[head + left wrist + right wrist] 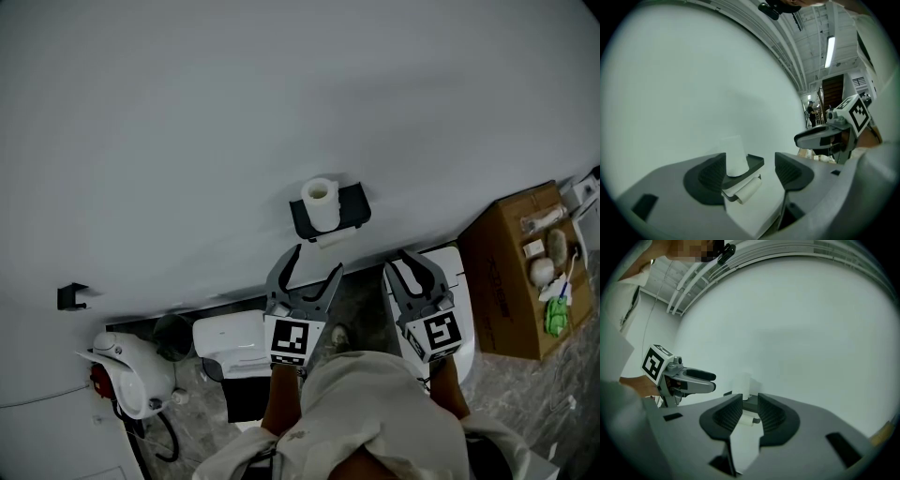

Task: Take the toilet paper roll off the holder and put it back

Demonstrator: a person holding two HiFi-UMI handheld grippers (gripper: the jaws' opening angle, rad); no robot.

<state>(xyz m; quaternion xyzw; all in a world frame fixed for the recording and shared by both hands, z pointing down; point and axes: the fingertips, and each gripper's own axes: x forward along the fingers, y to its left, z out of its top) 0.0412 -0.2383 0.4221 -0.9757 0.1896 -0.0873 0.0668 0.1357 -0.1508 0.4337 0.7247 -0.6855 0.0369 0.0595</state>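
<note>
A white toilet paper roll (pixel 320 202) stands upright on the black wall-mounted holder (pixel 352 208). A second, smaller roll (pixel 330 239) hangs under the holder. My left gripper (pixel 317 260) is just below the holder, open wide and holding nothing. In the left gripper view the upright roll (pixel 734 154) and holder (pixel 754 162) show between its pads, still some way ahead. My right gripper (pixel 417 265) is lower right of the holder, open by a narrow gap and empty. The right gripper view frames the roll (pixel 745 384) above that gap (pixel 750 411).
The white wall (pixel 234 112) fills the view ahead. A white toilet tank (pixel 234 339) sits below the left gripper, a white fixture (pixel 459 281) under the right. A cardboard box (pixel 506 281) with small items stands right. A white-and-red device (pixel 127 375) and a black hook (pixel 70 296) are left.
</note>
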